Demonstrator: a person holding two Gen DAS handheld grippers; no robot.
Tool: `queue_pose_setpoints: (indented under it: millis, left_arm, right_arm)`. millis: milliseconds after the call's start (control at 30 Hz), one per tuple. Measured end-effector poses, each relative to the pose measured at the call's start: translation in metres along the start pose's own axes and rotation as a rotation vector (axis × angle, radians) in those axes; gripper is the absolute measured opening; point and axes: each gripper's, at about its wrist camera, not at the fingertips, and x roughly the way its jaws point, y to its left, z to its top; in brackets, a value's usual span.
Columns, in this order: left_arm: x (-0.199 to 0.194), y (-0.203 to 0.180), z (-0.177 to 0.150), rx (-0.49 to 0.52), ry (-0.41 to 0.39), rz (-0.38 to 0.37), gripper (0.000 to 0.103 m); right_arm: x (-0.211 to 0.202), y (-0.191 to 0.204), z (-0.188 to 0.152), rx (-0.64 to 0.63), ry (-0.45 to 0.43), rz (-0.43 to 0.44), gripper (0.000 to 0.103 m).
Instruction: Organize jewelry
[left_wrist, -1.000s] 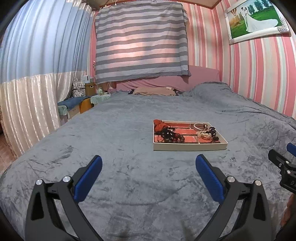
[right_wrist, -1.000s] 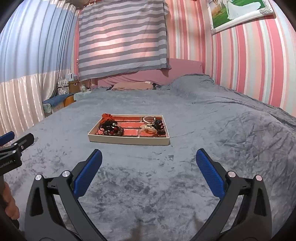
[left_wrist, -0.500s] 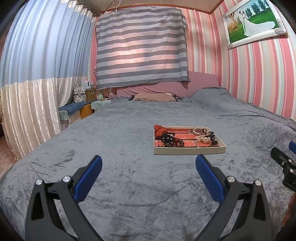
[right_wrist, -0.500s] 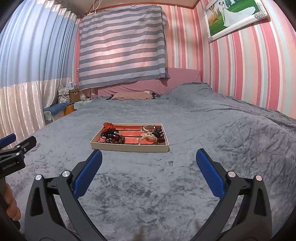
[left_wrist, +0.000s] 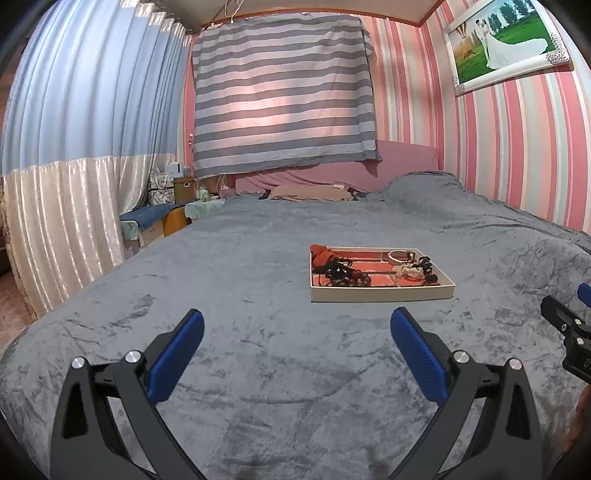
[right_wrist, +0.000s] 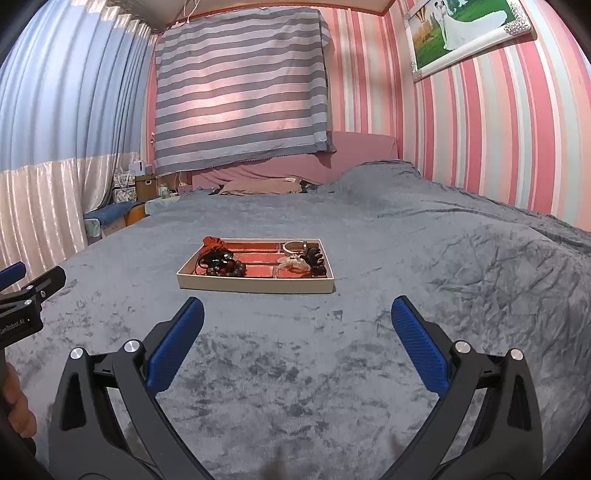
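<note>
Both claws hang released and empty, left gripper (left_wrist: 297, 341) and right gripper (right_wrist: 297, 330), short of the shallow cream jewelry tray with red lining (right_wrist: 255, 286) on the grey plush bedspread (right_wrist: 424, 258). Its long side faces them; it lies ahead-right of the left, ahead-left of the right.

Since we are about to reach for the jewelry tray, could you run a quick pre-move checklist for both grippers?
1. Left gripper open and empty: ok.
2. Right gripper open and empty: ok.
3. Tray flat on the blanket, ahead of both grippers: ok.
4. Path to the tray unobstructed: ok.
5. Dark bead bracelet separate from the black cord: cannot tell.
6. Empty compartment available: ok, bare red lining shows mid-tray.
</note>
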Motion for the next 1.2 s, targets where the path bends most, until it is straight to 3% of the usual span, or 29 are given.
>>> queue_pose_setpoints:
  millis: [1200]
  left_arm:
    - [-0.0046,-0.0063,-0.0093,0.028,-0.017,0.001,0.099]
  right_arm:
    - [0.0009,-0.0024,-0.0053,0.008,0.000,-0.002,0.099]
